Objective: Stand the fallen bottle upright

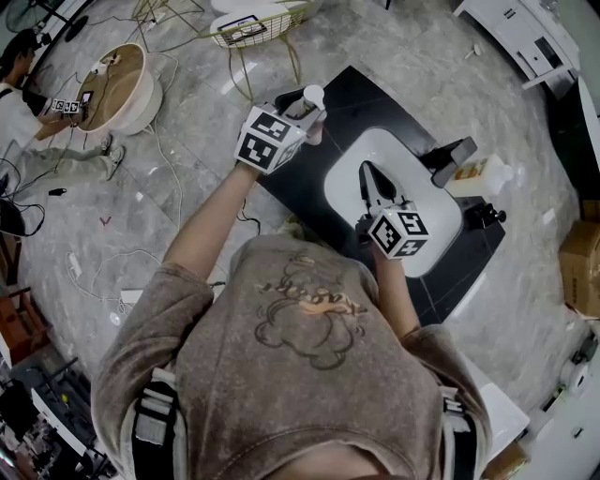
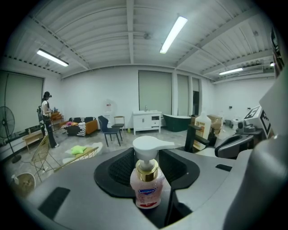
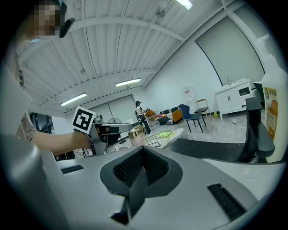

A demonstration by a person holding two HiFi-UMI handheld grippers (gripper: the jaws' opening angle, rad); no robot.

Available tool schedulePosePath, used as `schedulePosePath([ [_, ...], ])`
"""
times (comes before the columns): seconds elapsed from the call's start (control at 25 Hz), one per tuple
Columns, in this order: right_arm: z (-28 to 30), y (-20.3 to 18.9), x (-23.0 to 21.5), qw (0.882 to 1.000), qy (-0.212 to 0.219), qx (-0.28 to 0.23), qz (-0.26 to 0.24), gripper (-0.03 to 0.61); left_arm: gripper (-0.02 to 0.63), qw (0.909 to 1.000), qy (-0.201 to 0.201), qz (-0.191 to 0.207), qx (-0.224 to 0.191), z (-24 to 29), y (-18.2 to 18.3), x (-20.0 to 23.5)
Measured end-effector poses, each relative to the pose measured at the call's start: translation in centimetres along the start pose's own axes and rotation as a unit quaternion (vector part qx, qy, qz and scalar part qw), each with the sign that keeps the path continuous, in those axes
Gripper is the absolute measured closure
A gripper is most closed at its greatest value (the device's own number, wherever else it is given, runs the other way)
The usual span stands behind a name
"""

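Note:
A small pink soap bottle [image 2: 146, 188] with a gold collar and a white pump head [image 1: 314, 96] stands upright between the jaws of my left gripper [image 2: 150, 211]. The pads press on its sides. In the head view the left gripper [image 1: 312, 117] is at the far left corner of the black counter [image 1: 305, 192]. Whether the bottle's base rests on the counter is hidden. My right gripper [image 1: 368, 173] hovers over the white basin [image 1: 441, 234], shut with nothing in it. In the right gripper view its jaws [image 3: 141, 155] meet in a line, and the left gripper [image 3: 108, 130] shows at the left.
A black faucet [image 1: 452, 157] and a large white bottle with an orange label [image 1: 483, 173] stand at the basin's far right. On the marble floor are a wire chair [image 1: 253, 28], a round wooden table [image 1: 117, 84], cables and a cardboard box [image 1: 581, 267]. Another person [image 1: 19, 103] works at far left.

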State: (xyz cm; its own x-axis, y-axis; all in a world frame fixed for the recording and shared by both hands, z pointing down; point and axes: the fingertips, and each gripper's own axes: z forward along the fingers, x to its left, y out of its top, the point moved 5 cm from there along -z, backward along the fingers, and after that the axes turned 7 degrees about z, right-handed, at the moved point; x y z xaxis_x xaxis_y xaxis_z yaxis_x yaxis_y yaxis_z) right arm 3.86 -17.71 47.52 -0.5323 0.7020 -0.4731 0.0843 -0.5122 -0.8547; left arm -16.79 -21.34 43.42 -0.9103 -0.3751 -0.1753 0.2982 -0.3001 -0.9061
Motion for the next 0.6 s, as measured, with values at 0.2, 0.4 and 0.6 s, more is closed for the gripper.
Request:
schedulePosePath([
  [0.2,0.3,-0.1,0.5,1.0,0.009,0.002,-0.003,0.58,0.433,1.0,-0.004,-0.002,0.003,-0.6,-0.1,-0.3],
  [0.4,0.4,0.0,1.0,1.0,0.014,0.004,-0.005,0.58,0.419,1.0,-0.006,0.001,0.007,-1.3,0.0,-0.6],
  [0.6,0.8,0.0,1.4,1.0,0.022,0.007,-0.009,0.58,0.414,1.0,-0.003,-0.003,-0.001,-2.8,0.1,-0.8],
])
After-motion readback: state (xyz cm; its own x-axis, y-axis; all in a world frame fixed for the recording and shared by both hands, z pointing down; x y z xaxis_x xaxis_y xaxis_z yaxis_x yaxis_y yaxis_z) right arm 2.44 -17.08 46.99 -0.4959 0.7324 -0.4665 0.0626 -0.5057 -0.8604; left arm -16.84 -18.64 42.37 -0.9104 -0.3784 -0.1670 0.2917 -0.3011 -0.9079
